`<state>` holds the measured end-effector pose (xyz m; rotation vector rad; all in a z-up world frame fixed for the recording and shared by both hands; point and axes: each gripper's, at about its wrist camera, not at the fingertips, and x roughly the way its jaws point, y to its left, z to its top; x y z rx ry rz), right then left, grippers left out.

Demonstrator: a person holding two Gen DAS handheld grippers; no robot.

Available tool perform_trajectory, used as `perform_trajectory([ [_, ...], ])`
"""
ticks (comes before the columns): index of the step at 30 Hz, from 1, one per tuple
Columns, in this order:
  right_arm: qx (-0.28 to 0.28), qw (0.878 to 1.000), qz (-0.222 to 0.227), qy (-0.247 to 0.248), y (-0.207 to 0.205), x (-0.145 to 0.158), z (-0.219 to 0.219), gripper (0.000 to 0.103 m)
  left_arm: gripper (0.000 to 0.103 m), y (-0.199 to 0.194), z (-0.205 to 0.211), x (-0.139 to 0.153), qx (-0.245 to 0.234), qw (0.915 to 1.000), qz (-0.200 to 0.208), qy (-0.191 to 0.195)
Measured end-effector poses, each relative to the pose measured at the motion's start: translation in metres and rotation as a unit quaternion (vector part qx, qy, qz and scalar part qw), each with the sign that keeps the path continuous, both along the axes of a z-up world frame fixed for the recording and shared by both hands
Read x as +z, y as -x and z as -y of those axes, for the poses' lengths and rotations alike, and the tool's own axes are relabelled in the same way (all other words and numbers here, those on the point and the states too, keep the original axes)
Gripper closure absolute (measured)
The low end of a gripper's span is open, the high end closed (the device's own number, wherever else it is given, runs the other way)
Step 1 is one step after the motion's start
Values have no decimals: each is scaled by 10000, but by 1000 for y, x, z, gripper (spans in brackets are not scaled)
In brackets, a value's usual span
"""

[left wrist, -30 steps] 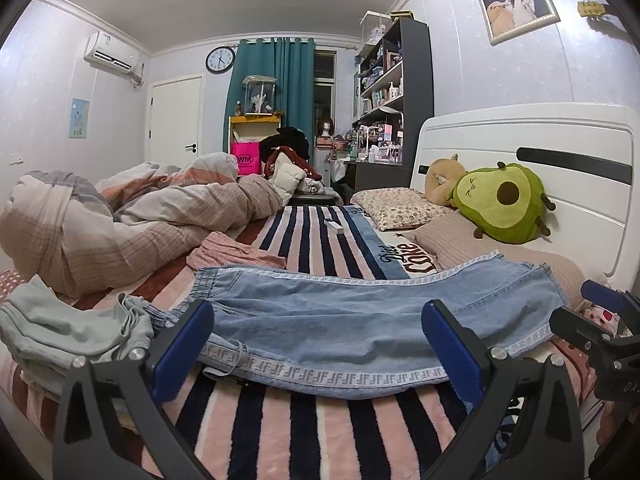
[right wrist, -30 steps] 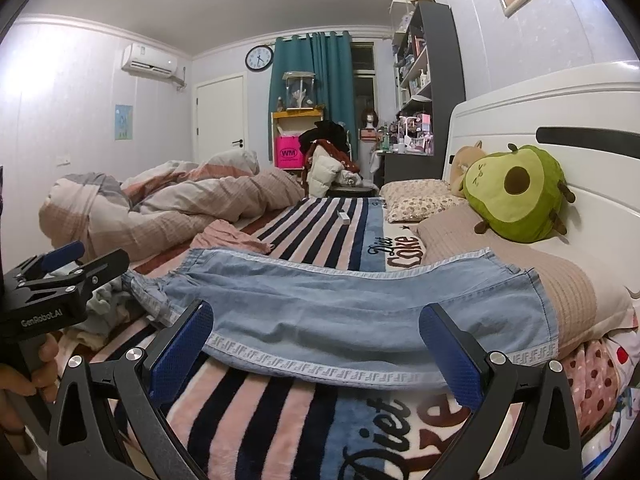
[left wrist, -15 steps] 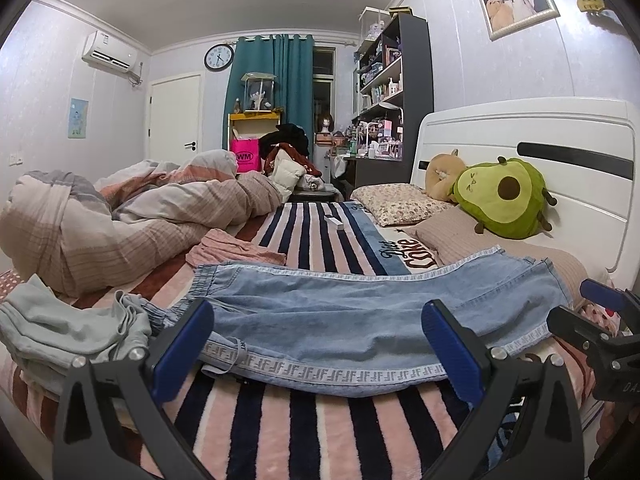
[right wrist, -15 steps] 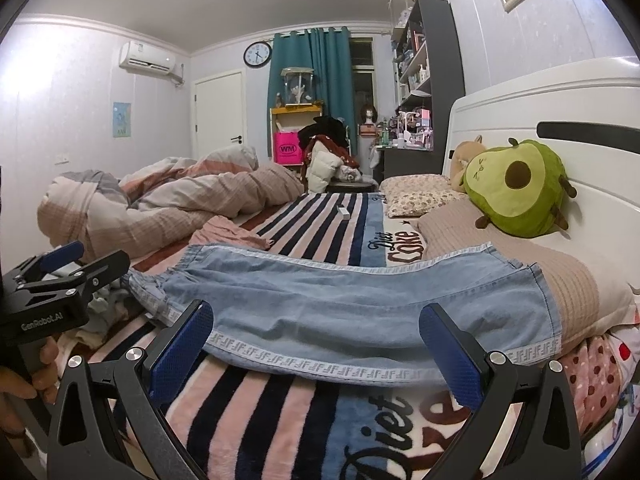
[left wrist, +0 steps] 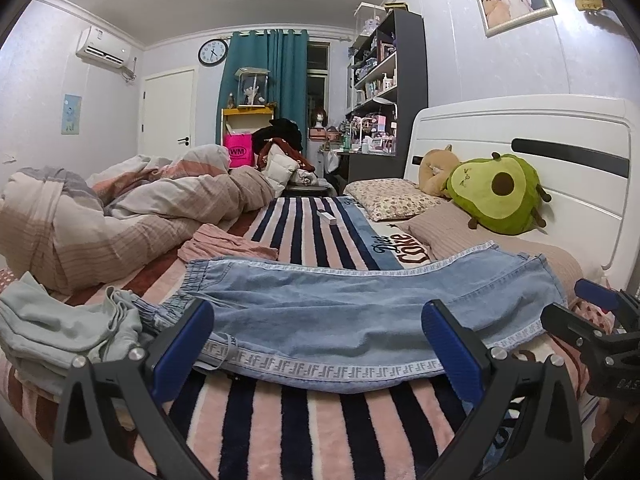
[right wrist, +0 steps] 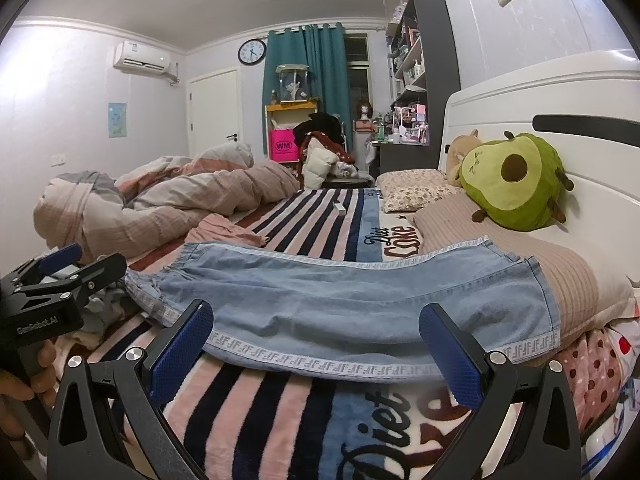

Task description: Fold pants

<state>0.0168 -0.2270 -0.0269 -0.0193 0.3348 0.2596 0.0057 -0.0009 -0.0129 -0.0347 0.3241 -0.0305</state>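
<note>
Both tools hover spread wide and empty over the near edge of the bed (left wrist: 280,432): the left hand-held gripper (left wrist: 318,344) and the right hand-held gripper (right wrist: 316,344). Just beyond them, the denim pants (left wrist: 360,312) lie lengthwise across the striped blanket, seemingly unfolded, so folding has likely not begun; next, each should pinch an end. Only the left view shows the grey garment (left wrist: 60,332) clearly, beside the waistband

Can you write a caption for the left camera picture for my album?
Open left tongs hover over blue jeans spread on a striped blanket.
</note>
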Motion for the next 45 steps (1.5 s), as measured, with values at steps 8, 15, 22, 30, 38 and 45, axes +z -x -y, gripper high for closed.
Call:
perform_trajectory([
  [8, 5, 10000, -19, -15, -1, 0, 3, 0, 1, 0, 1, 0, -17, 10000, -11, 9],
  [15, -7, 10000, -27, -21, -2, 1, 3, 0, 1, -1, 3, -1, 23, 10000, -45, 21],
  [22, -264, 9996, -52, -1, -2, -1, 6, 0, 1, -4, 2, -5, 26, 10000, -81, 6],
  [30, -710, 9971, -254, -96, -22, -14, 12, 0, 1, -25, -13, -24, 15, 9993, -335, 148],
  [38, -322, 9913, -1072, -700, -71, -62, 19, 1, 1, -68, -51, -76, -203, 9894, -1063, 967],
  [45, -222, 9721, -1965, -1260, -115, -108, 35, 19, 1, -111, -79, -127, 5, 9758, -1617, 1471],
])
